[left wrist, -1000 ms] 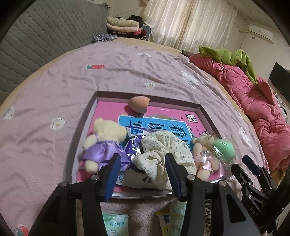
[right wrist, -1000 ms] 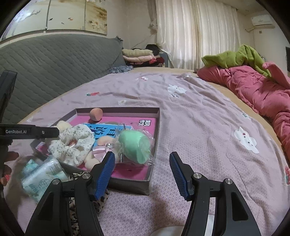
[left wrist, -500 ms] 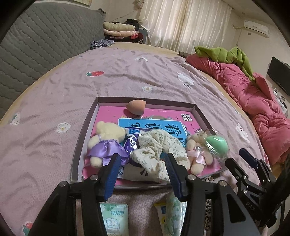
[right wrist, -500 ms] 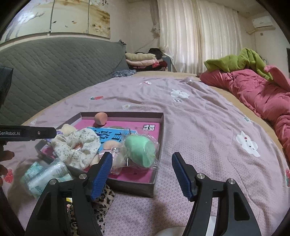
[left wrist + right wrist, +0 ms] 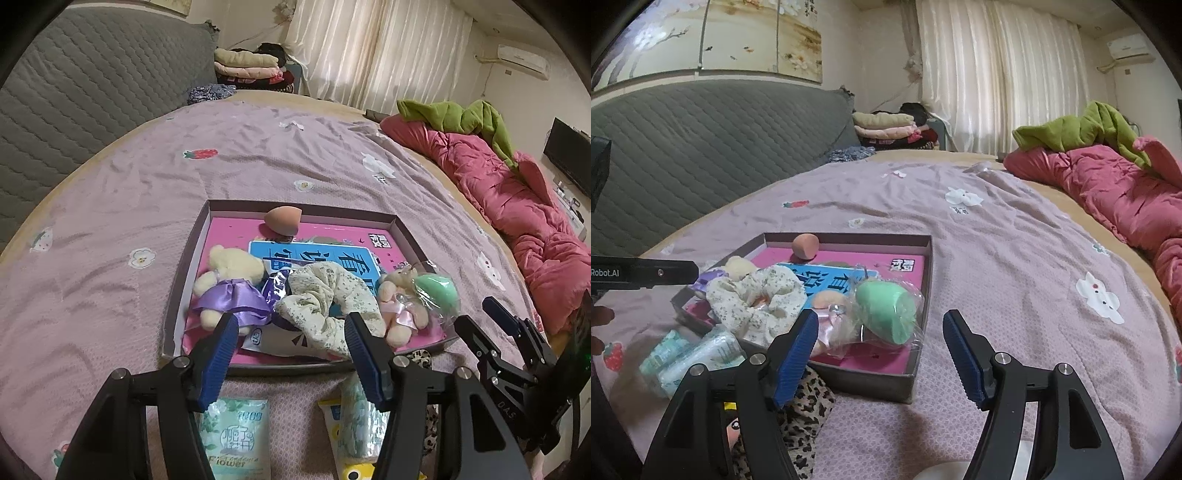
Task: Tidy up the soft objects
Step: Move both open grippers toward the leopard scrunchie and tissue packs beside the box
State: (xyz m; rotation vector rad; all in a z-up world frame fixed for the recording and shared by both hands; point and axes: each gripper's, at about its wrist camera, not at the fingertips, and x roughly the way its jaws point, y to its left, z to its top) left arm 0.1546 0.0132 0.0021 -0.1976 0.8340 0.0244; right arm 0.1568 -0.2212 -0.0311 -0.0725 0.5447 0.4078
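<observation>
A shallow box (image 5: 184, 266) (image 5: 916, 373) with a pink floor lies on the bed. In it are a cream bear in a purple dress (image 5: 231, 280), a floral scrunchie (image 5: 328, 299) (image 5: 753, 295), a small bear with a pink bow (image 5: 397, 302), a green sponge in clear wrap (image 5: 436, 291) (image 5: 886, 310) and an orange sponge (image 5: 282, 220) (image 5: 805, 246). My left gripper (image 5: 290, 347) is open and empty, just short of the box's near wall. My right gripper (image 5: 881, 350) is open and empty near the box's right corner.
Tissue packs (image 5: 231, 439) (image 5: 698, 358) and a leopard-print cloth (image 5: 805, 417) lie on the purple sheet in front of the box. A pink quilt (image 5: 517, 206) and a green blanket (image 5: 1082, 133) lie to the right. A grey headboard (image 5: 74, 96) stands at the left.
Both grippers have drawn back from the box and tilted up a little; more of the tissue packs and leopard cloth shows. Nothing in the box moved.
</observation>
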